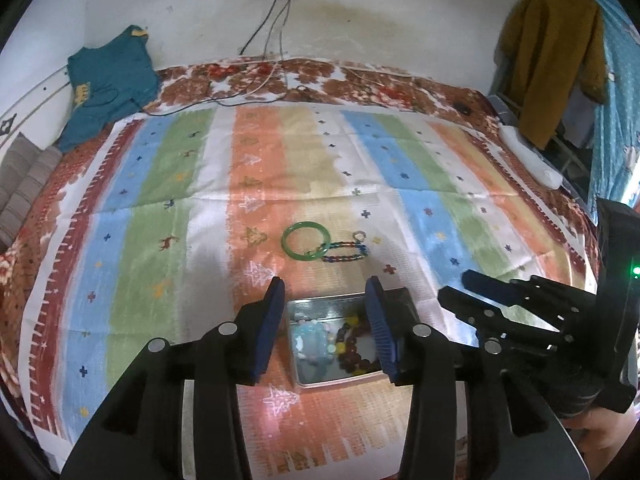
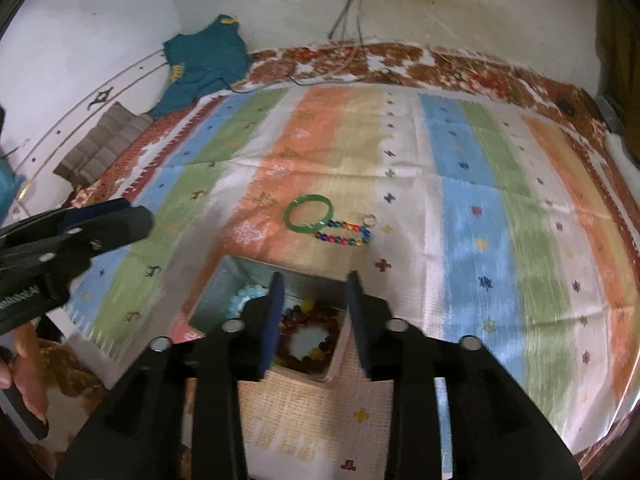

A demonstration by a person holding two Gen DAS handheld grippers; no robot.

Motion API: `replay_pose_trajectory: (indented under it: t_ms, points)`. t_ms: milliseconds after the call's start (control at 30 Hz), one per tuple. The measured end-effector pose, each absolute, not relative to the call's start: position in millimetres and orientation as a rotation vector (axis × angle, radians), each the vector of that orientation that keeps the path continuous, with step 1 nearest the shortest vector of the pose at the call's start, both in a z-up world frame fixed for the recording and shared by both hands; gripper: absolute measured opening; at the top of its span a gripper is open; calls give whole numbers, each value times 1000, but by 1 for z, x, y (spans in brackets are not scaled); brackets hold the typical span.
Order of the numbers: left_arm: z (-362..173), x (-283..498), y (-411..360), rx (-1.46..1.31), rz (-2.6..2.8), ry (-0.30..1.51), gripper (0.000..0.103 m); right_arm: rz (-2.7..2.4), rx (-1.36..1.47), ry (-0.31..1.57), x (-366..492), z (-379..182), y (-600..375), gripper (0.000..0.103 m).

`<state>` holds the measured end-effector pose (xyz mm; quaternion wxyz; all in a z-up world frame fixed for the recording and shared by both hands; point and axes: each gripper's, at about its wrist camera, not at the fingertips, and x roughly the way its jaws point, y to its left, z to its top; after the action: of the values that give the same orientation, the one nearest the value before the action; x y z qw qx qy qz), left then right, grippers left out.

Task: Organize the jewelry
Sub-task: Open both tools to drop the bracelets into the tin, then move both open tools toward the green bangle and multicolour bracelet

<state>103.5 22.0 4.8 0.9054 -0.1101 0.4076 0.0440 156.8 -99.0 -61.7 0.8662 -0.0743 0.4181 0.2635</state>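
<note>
The beaded bracelet [image 2: 344, 234] lies lengthwise left-right on the striped bed cover [image 2: 472, 208], touching the green bangle [image 2: 309, 213], beyond the tin [image 1: 308, 308]. Left gripper [image 1: 326, 320] and right gripper [image 2: 316, 312] both gape, empty.

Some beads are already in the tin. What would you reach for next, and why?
Probably the green bangle: it lies on the cloth beyond the metal tin, touching the multicoloured bead bracelet. The right gripper is open and empty, so moving it forward seems sensible.
</note>
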Motion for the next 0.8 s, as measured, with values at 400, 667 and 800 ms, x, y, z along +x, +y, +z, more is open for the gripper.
replay_pose_trajectory:
  t_ms: [400,667,800]
  points:
    - [3,106,22,-224,87,851,42,528,-141,898,165,-66,-102,47]
    - [-8,117,21,-207,94,881,49,509,-126,919,175,-68,-104,60]
    - [-11,126,27,-218,111,893,54,486,-127,929,183,-69,-103,66]
